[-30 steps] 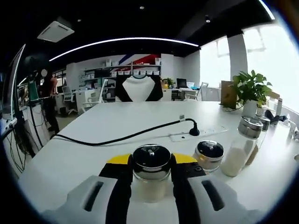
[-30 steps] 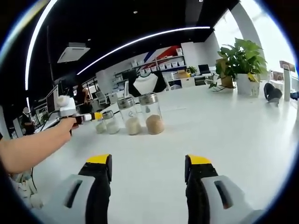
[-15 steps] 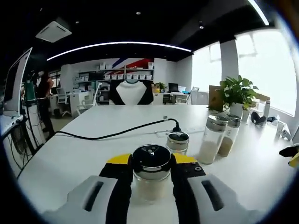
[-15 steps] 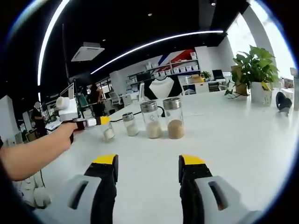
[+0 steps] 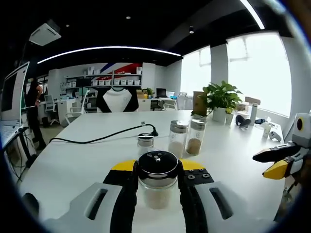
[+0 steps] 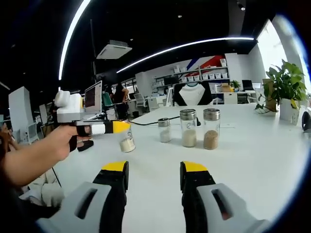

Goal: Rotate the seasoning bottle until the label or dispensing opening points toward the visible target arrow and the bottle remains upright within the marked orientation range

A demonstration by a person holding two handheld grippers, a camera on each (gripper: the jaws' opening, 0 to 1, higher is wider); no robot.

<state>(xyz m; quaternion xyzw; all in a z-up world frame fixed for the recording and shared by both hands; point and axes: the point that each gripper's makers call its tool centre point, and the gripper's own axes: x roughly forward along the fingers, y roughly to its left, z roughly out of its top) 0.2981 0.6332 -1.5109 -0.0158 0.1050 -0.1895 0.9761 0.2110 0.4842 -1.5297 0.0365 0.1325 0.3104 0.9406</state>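
Seasoning bottle held upright between the left gripper's jaws.

The seasoning bottle (image 5: pixel 157 178) is clamped by the left gripper (image 5: pixel 156 170), long axis vertical, dark cap uppermost, over the near edge of the desk (image 5: pixel 77 160); its facing cannot be told. The right gripper (image 6: pixel 151 171) is parted around nothing. Farther toward the desk's middle, three jars (image 6: pixel 188 128) are stood in a row beside a black cable (image 5: pixel 92 140).

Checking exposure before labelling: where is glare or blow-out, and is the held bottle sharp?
Left gripper view: windows blown out white; the held bottle, between the left gripper's jaws, is sharp. Right gripper view: ceiling light strip glares, fisheye bends it; the table is evenly lit.
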